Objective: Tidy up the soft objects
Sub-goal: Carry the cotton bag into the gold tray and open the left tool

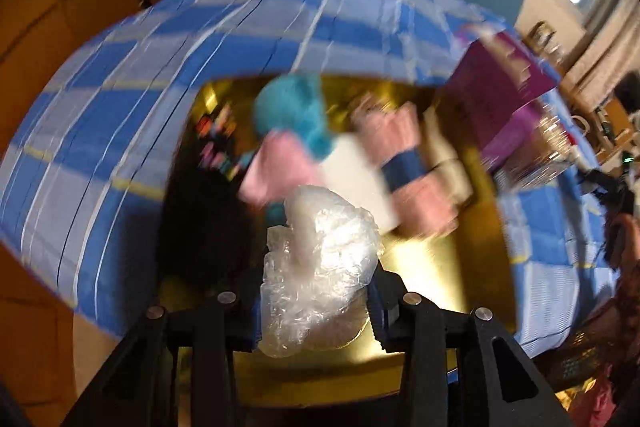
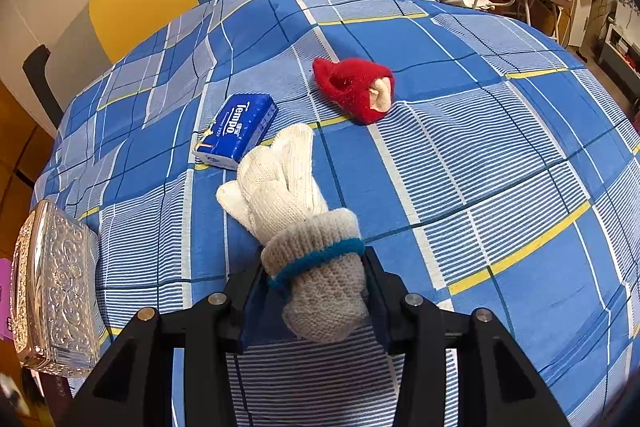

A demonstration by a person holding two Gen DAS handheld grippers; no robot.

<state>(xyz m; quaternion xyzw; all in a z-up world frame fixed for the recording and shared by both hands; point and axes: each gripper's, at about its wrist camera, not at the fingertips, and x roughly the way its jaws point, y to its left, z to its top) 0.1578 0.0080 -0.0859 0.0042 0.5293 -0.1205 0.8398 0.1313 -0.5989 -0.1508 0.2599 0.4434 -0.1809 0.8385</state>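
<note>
**Q:** Over the gold box [image 1: 472,291], what is the left gripper [image 1: 316,301] doing, and how is the step best carried out?

**A:** Its jaws are clenching a crumpled clear plastic bag [image 1: 320,267] above the box, which is sitting on the blue checked bedspread [image 1: 120,131]. A teal fluffy item [image 1: 294,111], pink cloths [image 1: 280,171] and a pink roll with a dark band [image 1: 404,167] are already lying inside. The bag is probably best lowered onto the bare gold floor nearest the camera and released only when it is resting there, since so light a thing may spring out or drift.

**Q:** And the right gripper [image 2: 316,295]?

**A:** Its jaws are grasping the cuff of a white knitted glove [image 2: 288,195], whose fingers are trailing forward onto the bedspread. A grip on the cuff alone is letting the rest hang, so a slow carry seems wise. A blue tissue pack [image 2: 236,131] is lying just beside the glove tips, and a red knitted item [image 2: 356,89] is lying farther off.

**Q:** What is remaining unclear?

**A:** The left view is blurring heavily: the dark mass [image 1: 200,227] at the box's left side and the small bright shapes behind it cannot be identified, and the purple box [image 1: 508,99] is unreadable. In the right view, an ornate silver case [image 2: 56,291] is being cut off at the left edge.
</note>
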